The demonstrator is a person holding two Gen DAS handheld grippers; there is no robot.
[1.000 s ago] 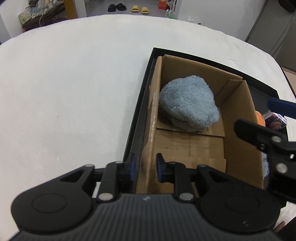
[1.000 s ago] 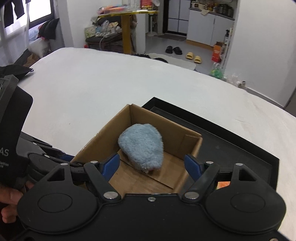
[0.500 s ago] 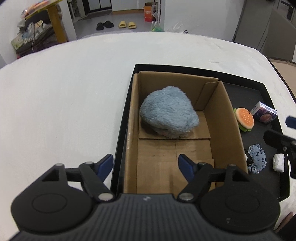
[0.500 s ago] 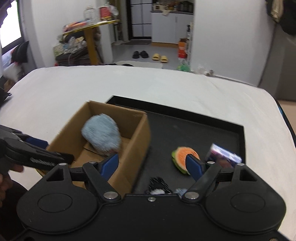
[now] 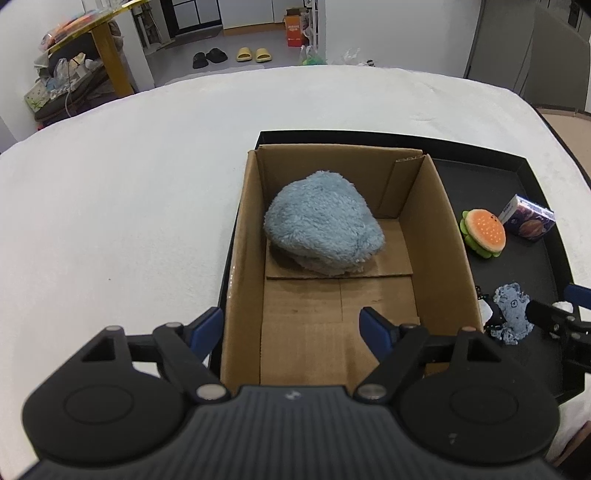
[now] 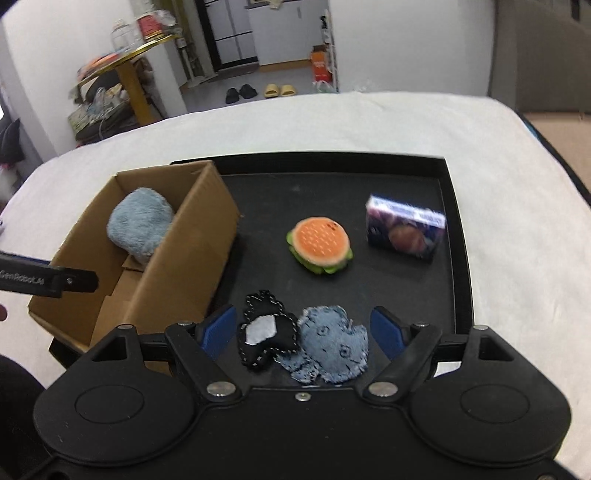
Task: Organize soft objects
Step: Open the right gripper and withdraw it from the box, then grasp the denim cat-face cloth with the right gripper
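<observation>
The left gripper (image 5: 291,326) is hanging with its blue pads spread apart and nothing between them; one pad is sitting outside the near left wall of the cardboard box (image 5: 448,236), the other over the box floor. Its jaws have just been opening. The right gripper (image 6: 304,330) is also standing spread, gripping nothing, hovering above two small soft pieces lying touching each other on the black tray (image 6: 456,229): a black stitched plush (image 6: 266,338) and a frayed denim-blue plush (image 6: 330,347).

Farther along the tray, a burger plush (image 6: 319,243) is lying near the middle, and just beyond it to the right a small printed carton (image 6: 404,232) is standing apart from it. The cardboard box is occupying the left part of the tray, open at the top, and a fluffy pale-blue plush (image 5: 323,229) is resting inside against its far end.

The tray is sitting on a broad surface covered in white cloth (image 5: 110,192), which is filling most of both views. Beyond its far edge the floor is showing two pairs of slippers (image 5: 231,55), one dark and one yellow, an orange box (image 5: 293,24), and at the left a cluttered yellow table (image 5: 103,40) against white walls.
</observation>
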